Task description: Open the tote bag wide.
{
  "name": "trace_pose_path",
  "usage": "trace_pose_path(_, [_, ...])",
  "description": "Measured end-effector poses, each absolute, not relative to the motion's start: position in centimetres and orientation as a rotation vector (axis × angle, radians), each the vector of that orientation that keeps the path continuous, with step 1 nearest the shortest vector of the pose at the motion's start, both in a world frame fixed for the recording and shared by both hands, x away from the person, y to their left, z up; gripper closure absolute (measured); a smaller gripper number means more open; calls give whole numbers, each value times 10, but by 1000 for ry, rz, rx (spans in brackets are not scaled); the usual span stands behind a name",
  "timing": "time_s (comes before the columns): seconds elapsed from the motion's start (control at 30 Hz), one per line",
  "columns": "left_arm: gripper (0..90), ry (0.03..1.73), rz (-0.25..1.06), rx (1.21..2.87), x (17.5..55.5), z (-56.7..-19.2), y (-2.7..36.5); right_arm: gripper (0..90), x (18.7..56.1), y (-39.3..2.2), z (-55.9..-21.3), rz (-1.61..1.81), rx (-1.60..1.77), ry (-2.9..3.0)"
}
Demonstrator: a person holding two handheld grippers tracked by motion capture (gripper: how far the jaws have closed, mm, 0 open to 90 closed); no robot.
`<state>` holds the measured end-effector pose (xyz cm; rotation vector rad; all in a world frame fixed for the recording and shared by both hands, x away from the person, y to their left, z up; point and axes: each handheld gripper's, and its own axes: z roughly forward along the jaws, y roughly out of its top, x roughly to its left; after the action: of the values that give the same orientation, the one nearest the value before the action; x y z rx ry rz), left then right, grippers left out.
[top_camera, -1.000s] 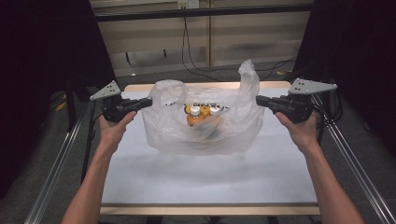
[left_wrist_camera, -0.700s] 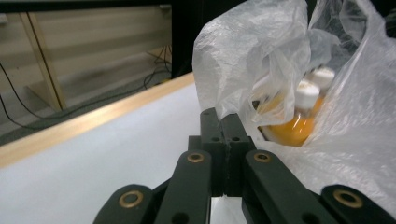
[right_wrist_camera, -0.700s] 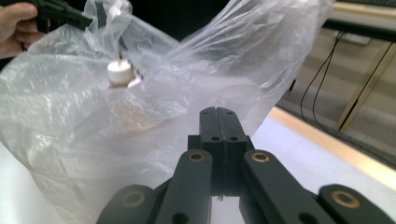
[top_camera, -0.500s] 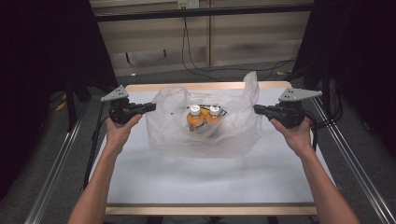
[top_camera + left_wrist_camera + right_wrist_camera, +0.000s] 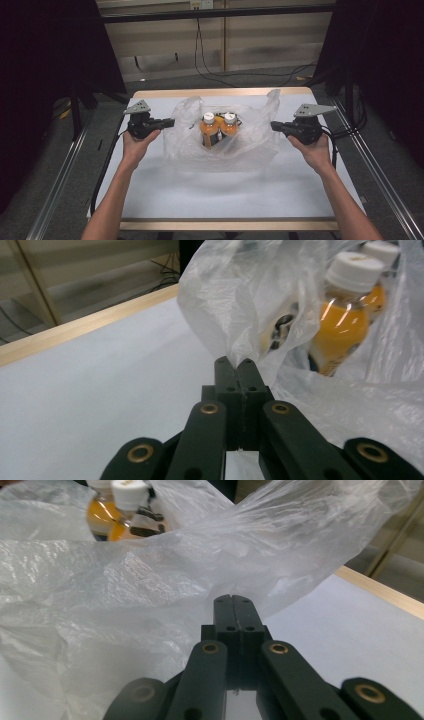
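Observation:
A clear plastic bag [image 5: 250, 142] rests on the white table [image 5: 200, 195], toward the far side. Two orange drink bottles with white caps stand close together inside it, one [image 5: 208, 131] to the left of the other [image 5: 229, 127]. My left gripper [image 5: 170, 121] is shut on the bag's left edge. In the left gripper view the jaws [image 5: 234, 362] pinch the film, with a bottle [image 5: 345, 325] just behind. My right gripper [image 5: 274, 125] is shut on the bag's right edge. In the right gripper view the film [image 5: 150, 580] drapes over the shut tips [image 5: 234, 600], and a bottle [image 5: 120, 510] shows beyond.
The table has a wooden far edge [image 5: 220, 92] and metal rails along both sides [image 5: 60, 170]. Cables [image 5: 210, 55] lie on the floor behind it. Dark curtains hang at left and right. White tabletop stretches between the bag and the person's forearms.
Both hands have come down, lowering the bag onto the table. The bag has sagged and spread, and the bottles' white caps now show upright.

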<state>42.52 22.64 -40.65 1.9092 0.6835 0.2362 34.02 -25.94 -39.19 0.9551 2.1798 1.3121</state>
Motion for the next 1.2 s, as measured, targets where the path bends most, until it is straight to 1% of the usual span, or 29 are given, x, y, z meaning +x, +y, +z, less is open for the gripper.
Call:
trace_pose_path(0.23, [900,734,205,1945,426,-433,236,900,348,-260,-405,1267,986,2219])
trace_pose_path(0.37, [900,736,190,1959,425,-439,237,900,349,-261,-415,1237,1003,2249])
trace_pose_path(0.83, [900,732,177,2123,423,-463,228,900,348,-256,-446,1148,1028,2358])
trace_pose_path(0.97, [900,785,138,2099,425,-471,234,900,347,-254,-457,1109,1038,2397])
trace_pose_path(1.03, [900,785,118,2115,425,-476,233,900,349,-254,-462,1110,1051,2408])
trace_pose_path(1.1, [900,787,126,2135,426,-477,231,900,351,-254,-471,1072,1071,2433])
trace_pose_path(1.2, [900,795,115,2147,427,-483,232,900,351,-254,-475,1059,1078,2443])
